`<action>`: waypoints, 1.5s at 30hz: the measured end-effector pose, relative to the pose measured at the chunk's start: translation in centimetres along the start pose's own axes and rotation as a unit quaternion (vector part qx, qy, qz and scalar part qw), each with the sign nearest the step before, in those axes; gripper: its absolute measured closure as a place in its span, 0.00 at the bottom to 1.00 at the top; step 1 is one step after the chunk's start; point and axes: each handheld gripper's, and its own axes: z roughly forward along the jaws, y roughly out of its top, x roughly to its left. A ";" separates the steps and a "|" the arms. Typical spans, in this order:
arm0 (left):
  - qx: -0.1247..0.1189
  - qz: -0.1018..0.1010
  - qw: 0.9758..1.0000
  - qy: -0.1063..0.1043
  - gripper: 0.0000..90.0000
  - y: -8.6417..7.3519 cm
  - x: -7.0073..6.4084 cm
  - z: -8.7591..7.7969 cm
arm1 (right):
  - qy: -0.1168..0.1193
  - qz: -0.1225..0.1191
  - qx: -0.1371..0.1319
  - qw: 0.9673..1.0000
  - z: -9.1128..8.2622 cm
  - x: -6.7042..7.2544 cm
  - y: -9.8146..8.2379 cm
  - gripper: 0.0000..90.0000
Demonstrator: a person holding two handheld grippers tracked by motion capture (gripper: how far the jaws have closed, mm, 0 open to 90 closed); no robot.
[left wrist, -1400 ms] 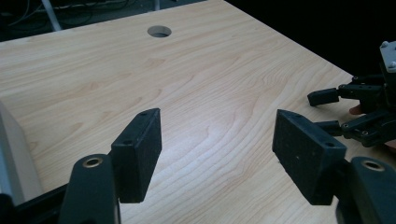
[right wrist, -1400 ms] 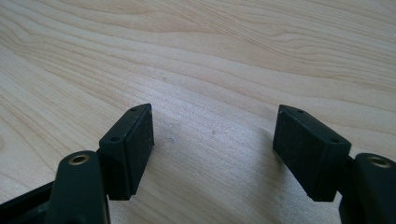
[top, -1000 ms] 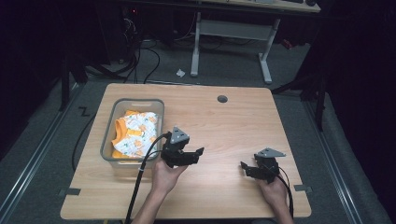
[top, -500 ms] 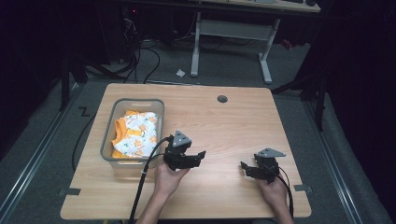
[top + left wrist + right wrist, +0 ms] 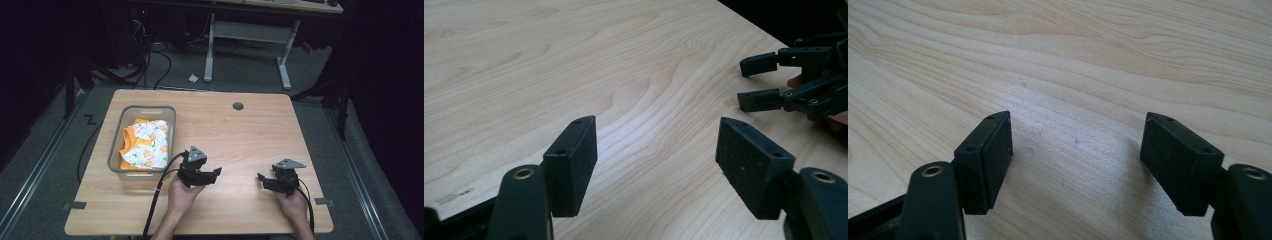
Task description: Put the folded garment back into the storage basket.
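My left gripper (image 5: 215, 173) hovers low over the wooden table (image 5: 250, 135), just right of a clear plastic bin (image 5: 118, 145), with its jaws pointing right. In the left gripper view the gripper (image 5: 656, 145) stands open over bare wood, nothing between the pads. My right gripper (image 5: 261, 179) rests near the front right of the table, pointing left toward the other one. It is open too (image 5: 1075, 135), with only wood grain between its jaws. The left gripper view catches the right gripper (image 5: 769, 80) at its upper right. An orange and white patterned cloth (image 5: 147, 145) lies bundled inside the bin.
A round dark cable hole (image 5: 238, 106) sits near the table's far edge. The left gripper's black cable (image 5: 159, 200) trails off the front edge. Beyond the table stand desk legs (image 5: 285, 60) and loose cables on a dark floor.
The left hand and its gripper have sunk a little toward the table and the front edge. Its jaws stay as wide as before. The right gripper has kept still.
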 end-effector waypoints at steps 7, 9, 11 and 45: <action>0.015 0.004 1.000 0.008 0.37 -0.6 0.1 0.9 | 0.000 0.000 0.000 1.000 0.0 0.0 0.0 0.33; 0.015 0.005 1.000 0.011 0.38 -0.7 0.1 1.1 | 0.000 0.000 0.000 1.000 0.0 0.0 0.0 0.33; 0.013 -0.001 1.000 0.012 0.38 -0.8 0.3 1.3 | 0.000 0.000 0.000 1.000 0.0 0.0 0.0 0.33; 0.049 0.045 0.992 0.107 0.34 -3.9 0.5 4.3 | 0.000 0.000 0.001 1.000 0.0 0.0 0.0 0.33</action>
